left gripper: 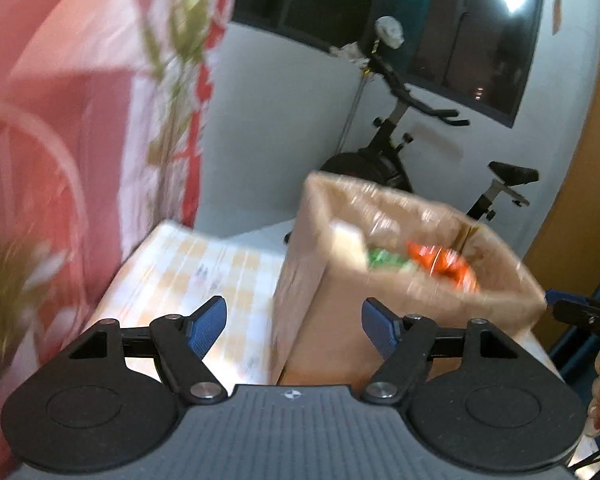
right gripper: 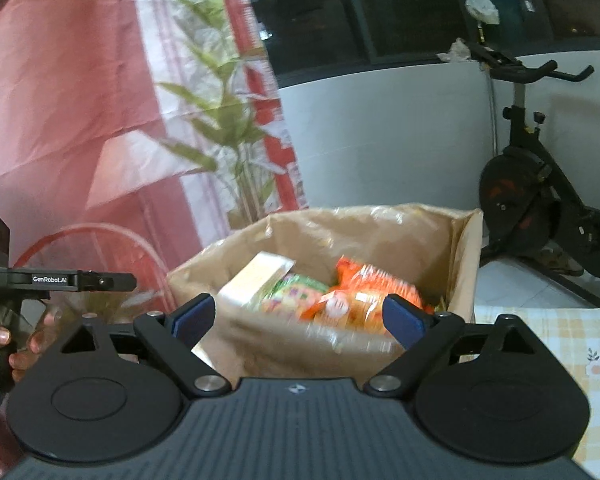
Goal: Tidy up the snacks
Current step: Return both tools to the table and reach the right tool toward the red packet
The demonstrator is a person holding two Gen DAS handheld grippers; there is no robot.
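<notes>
Both the left gripper and the right gripper are standing wide apart, empty. The snack packets are lying inside the cardboard box; a hasty reach is risking catching the thin liner or tipping it

— Where are we?
— A home, we'd say: an exercise bike by the white wall, a floral curtain, dark windows.
— And the yellow checked tablecloth?
— Household too.
</notes>
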